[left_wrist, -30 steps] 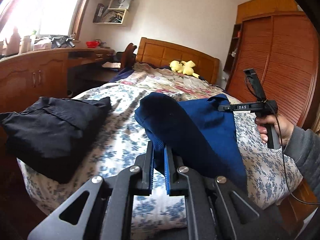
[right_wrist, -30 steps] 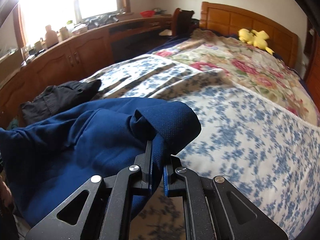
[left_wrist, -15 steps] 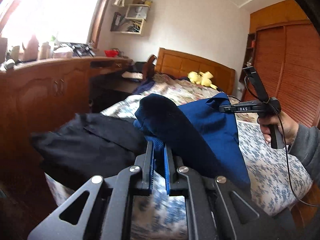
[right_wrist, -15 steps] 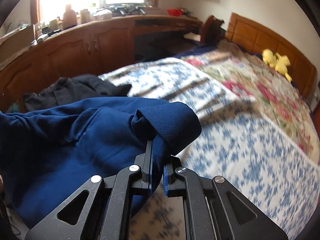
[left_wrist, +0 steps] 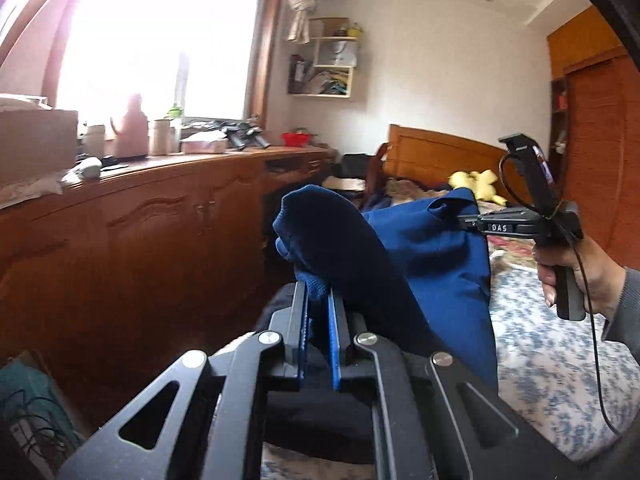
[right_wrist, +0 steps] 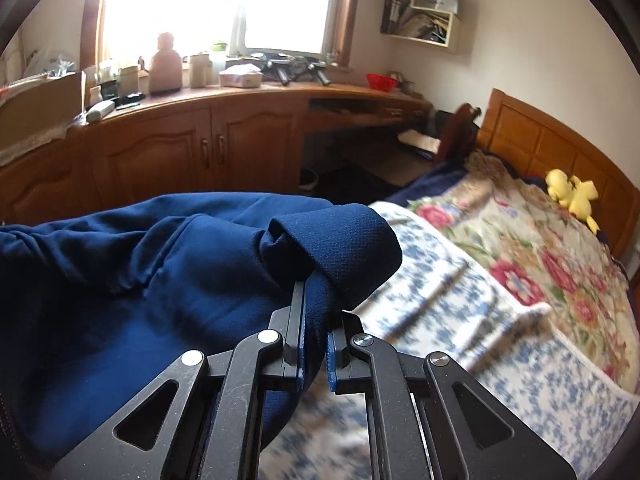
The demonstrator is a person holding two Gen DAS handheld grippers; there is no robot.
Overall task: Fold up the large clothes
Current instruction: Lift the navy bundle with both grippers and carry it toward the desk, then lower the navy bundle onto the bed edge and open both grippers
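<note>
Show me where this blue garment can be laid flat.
Free: the blue-flowered quilt in the right wrist view, between the garment and the rose-patterned blanket. Crowded: the counter under the window, full of bottles and boxes; the toy sits by the headboard.

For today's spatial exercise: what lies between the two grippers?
The blue garment spans from the left gripper to the right gripper, each clamped on it; the left wrist view shows this.

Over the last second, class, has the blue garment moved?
Yes. The blue garment, clamped in both grippers, has swung left off the bed, now in front of the wooden cabinets.
</note>
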